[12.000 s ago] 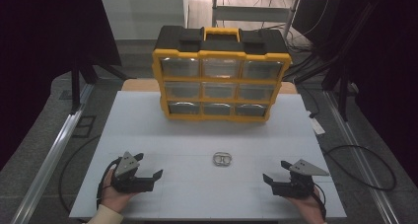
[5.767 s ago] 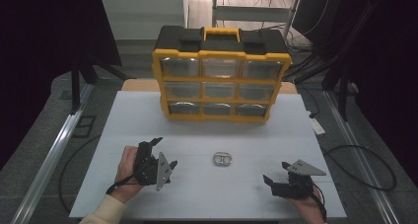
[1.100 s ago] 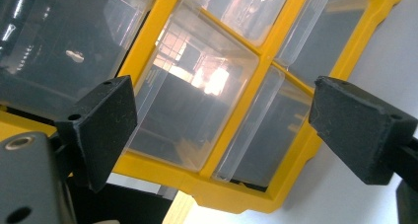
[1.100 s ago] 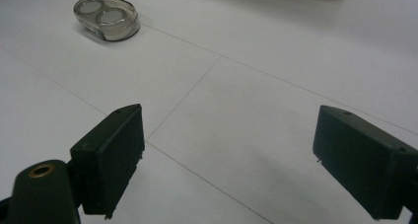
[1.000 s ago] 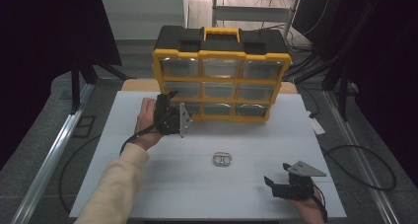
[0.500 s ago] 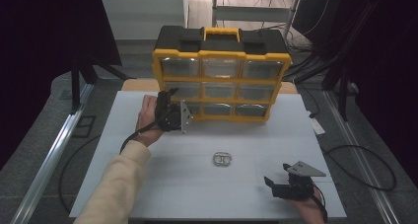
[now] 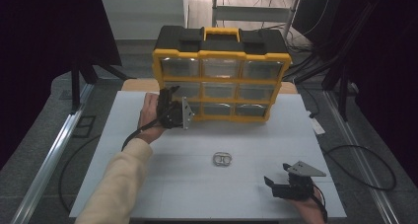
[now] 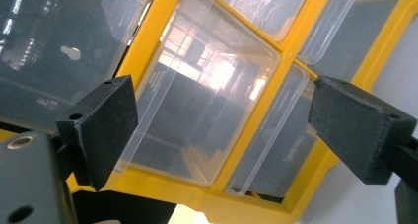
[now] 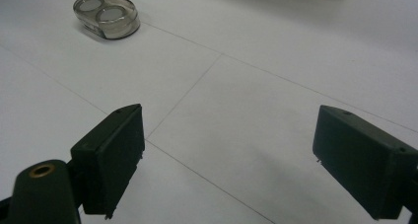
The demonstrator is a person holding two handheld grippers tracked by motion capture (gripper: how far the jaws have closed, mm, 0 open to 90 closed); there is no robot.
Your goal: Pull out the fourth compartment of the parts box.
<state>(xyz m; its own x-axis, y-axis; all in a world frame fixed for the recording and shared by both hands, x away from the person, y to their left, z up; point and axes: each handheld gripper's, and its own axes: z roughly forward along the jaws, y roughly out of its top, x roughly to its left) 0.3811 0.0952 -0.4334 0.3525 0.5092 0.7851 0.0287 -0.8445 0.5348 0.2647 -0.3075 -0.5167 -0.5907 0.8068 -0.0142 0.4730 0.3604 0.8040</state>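
Note:
A yellow and black organiser case [image 7: 221, 78] with clear drawers stands upright at the back of the white table [image 7: 148, 184]. My left gripper [image 7: 173, 105] is held up at its lower left drawers, open. In the left gripper view its open jaws frame a clear drawer front [image 8: 207, 100] of the case, and I cannot tell whether they touch it. A small clear oval case [image 7: 225, 159] with two round pieces inside lies mid-table. My right gripper [image 7: 276, 178] rests open near the front right. It [image 9: 236, 155] points across bare table toward the oval case [image 9: 106, 14].
Black cables trail off both sides of the table, one looping on the floor at the right [image 7: 365, 160]. A metal rail [image 7: 54, 155] runs along the left side. Dark stands and frames surround the back of the table.
Over the last seconds my left gripper travelled from the front left of the table up to the case's lower left drawers; in the last second it barely shifted. The right gripper stayed put.

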